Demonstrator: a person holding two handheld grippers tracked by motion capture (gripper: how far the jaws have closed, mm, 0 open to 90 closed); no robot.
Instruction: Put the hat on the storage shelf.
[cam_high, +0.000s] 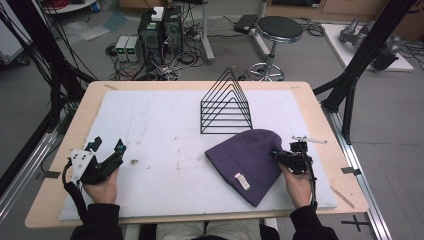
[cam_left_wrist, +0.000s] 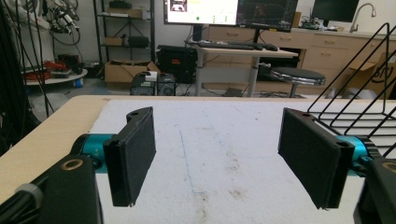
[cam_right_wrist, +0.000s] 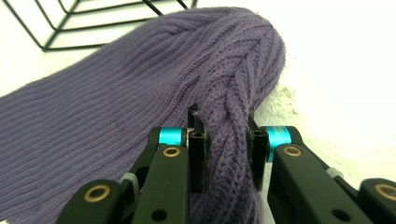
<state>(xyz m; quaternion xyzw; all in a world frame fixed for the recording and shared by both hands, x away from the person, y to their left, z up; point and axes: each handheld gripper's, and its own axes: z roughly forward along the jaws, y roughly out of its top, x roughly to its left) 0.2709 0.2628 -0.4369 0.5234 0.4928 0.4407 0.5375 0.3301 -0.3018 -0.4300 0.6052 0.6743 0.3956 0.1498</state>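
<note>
A purple knit beanie (cam_high: 247, 160) lies flat on the white foam mat (cam_high: 170, 135), right of centre, with a small white label near its cuff. My right gripper (cam_high: 281, 156) is at the beanie's right edge, shut on a bunched fold of the knit (cam_right_wrist: 229, 135). In the right gripper view the two black jaws pinch that fold between them. My left gripper (cam_high: 107, 150) rests near the mat's left edge, held by a hand. Its jaws stand wide open with nothing between them; one of its pads (cam_left_wrist: 133, 156) shows over bare mat.
A black wire file rack (cam_high: 226, 105) stands on the mat just behind the beanie, also visible at the right of the left gripper view (cam_left_wrist: 364, 93). The wooden table edge (cam_high: 75, 125) frames the mat. A stool (cam_high: 279, 30) and computers stand on the floor beyond.
</note>
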